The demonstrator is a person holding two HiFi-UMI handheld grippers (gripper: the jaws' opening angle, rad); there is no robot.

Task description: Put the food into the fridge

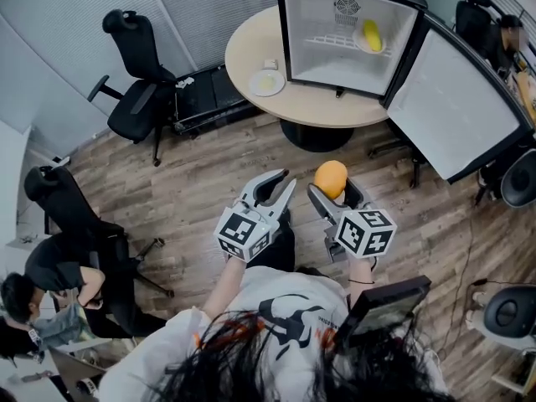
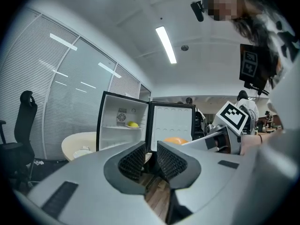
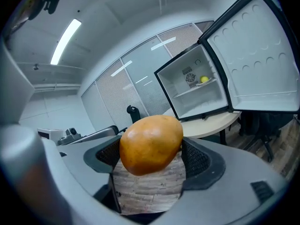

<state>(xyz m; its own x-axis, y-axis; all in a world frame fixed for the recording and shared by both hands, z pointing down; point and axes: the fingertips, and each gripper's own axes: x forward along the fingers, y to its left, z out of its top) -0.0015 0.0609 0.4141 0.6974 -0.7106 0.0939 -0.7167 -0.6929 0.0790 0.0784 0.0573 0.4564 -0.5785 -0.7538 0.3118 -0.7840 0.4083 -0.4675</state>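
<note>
An orange mango-like fruit point(image 1: 331, 178) sits between the pads of my right gripper point(image 1: 332, 191), which is shut on it; in the right gripper view the fruit point(image 3: 151, 143) fills the gap between the jaws. My left gripper point(image 1: 280, 182) hangs just left of it, jaws nearly together, holding nothing. Ahead, a small fridge point(image 1: 335, 67) stands on a round table point(image 1: 251, 48) with its door point(image 1: 456, 107) swung open to the right. A yellow fruit point(image 1: 372, 34) lies on a plate on the fridge shelf. Both grippers are over the wood floor, well short of the table.
A white plate point(image 1: 266, 82) rests on the table left of the fridge. Black office chairs point(image 1: 134, 74) stand at the left, another chair point(image 1: 75, 216) nearer. A person point(image 1: 42, 283) sits at the lower left. More chairs and a desk crowd the right edge.
</note>
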